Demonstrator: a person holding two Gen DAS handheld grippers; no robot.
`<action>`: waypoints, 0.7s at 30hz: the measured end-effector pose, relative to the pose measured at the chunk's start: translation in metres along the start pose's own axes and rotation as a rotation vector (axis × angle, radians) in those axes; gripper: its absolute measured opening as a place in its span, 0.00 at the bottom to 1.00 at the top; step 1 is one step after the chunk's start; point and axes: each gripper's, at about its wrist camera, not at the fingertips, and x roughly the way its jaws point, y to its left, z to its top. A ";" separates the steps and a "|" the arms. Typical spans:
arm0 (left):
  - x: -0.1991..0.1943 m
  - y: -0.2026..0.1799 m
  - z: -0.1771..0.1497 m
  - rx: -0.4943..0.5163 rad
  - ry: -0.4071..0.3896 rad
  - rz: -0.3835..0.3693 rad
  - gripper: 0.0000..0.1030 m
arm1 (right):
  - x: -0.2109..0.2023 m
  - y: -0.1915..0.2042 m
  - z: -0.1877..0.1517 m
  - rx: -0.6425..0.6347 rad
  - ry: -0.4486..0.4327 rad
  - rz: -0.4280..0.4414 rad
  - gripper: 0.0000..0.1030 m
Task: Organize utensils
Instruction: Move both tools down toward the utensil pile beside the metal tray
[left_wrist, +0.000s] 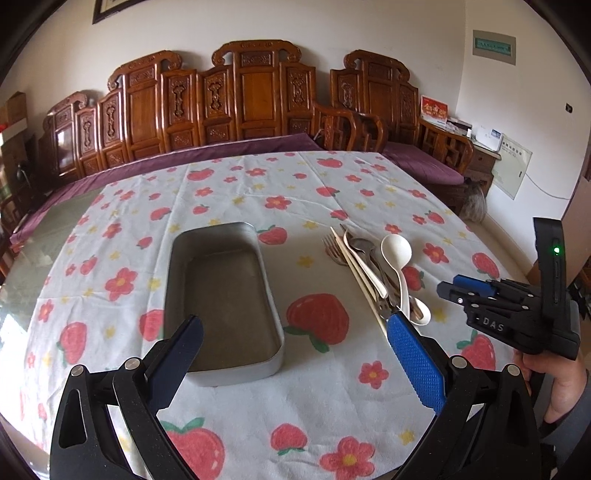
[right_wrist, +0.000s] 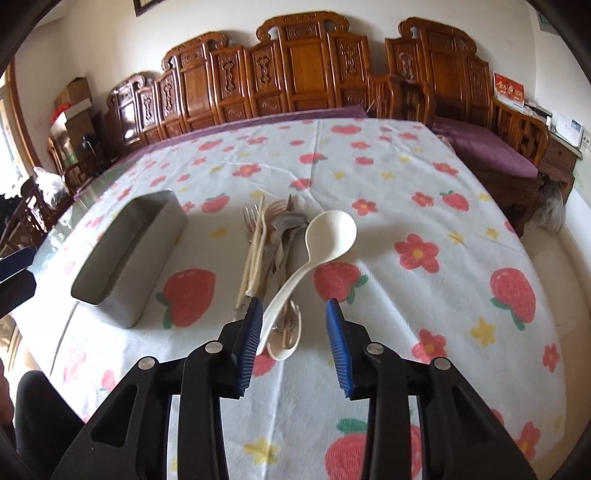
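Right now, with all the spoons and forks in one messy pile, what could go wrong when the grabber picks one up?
1. The utensil pile is tangled: the white ladle lies across forks and spoons, so lifting it might drag others along.
2. The open right gripper straddles several handles and may pinch two together.
3. The metal tray sits apart from the pile, so a loosely held piece could drop onto the tablecloth.

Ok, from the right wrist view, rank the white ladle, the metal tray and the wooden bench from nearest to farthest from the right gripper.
1. White ladle: handle reaches between the open fingers of the right gripper.
2. Metal tray: farther, on the left.
3. Wooden bench: beyond the table, against the wall.
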 end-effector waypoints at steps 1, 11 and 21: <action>0.006 -0.003 0.001 0.007 0.007 -0.005 0.94 | 0.003 0.000 0.001 -0.007 0.005 -0.005 0.37; 0.070 -0.046 0.024 0.074 0.067 -0.076 0.78 | 0.024 -0.022 0.002 -0.018 0.031 -0.010 0.36; 0.142 -0.076 0.037 0.077 0.167 -0.134 0.48 | 0.052 -0.041 0.020 0.063 0.012 0.008 0.35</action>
